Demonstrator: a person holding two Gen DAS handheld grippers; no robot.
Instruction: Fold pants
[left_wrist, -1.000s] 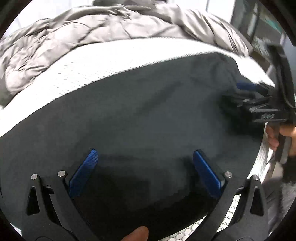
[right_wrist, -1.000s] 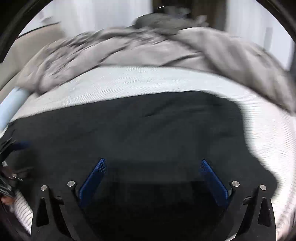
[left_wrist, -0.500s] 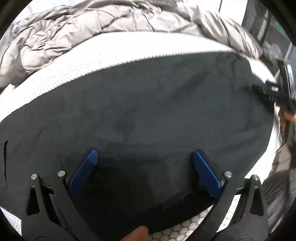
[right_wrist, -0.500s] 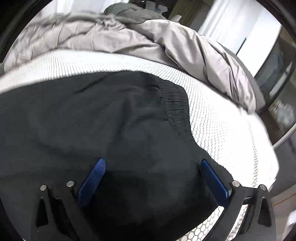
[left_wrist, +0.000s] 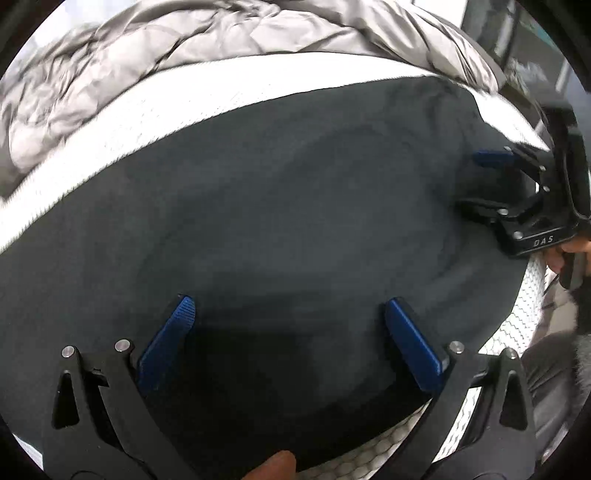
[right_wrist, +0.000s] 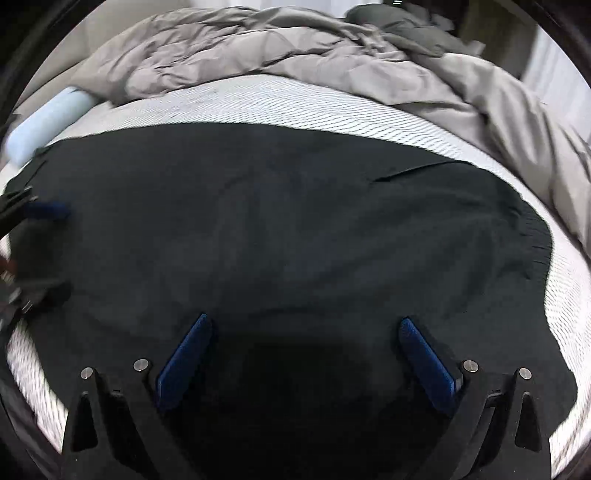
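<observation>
Dark pants (left_wrist: 280, 206) lie spread flat on a white mattress (left_wrist: 155, 107); they also fill the right wrist view (right_wrist: 280, 229), with the ribbed waistband (right_wrist: 535, 236) at the right. My left gripper (left_wrist: 288, 314) is open and empty, hovering over the near part of the fabric. My right gripper (right_wrist: 303, 332) is open and empty over the pants too. The right gripper also shows at the right edge of the left wrist view (left_wrist: 484, 181), over the pants' edge. The left gripper appears blurred at the left edge of the right wrist view (right_wrist: 40, 236).
A crumpled grey duvet (right_wrist: 295, 55) lies bunched along the far side of the bed. A pale blue roll (right_wrist: 44, 122) sits at the far left. The mattress edge (left_wrist: 517, 325) runs near me at the right, with dark furniture beyond.
The right gripper swung right toward the waistband, then back left over the pants. It now sits over the fabric's right edge in the left view. The left gripper drifted slightly.
</observation>
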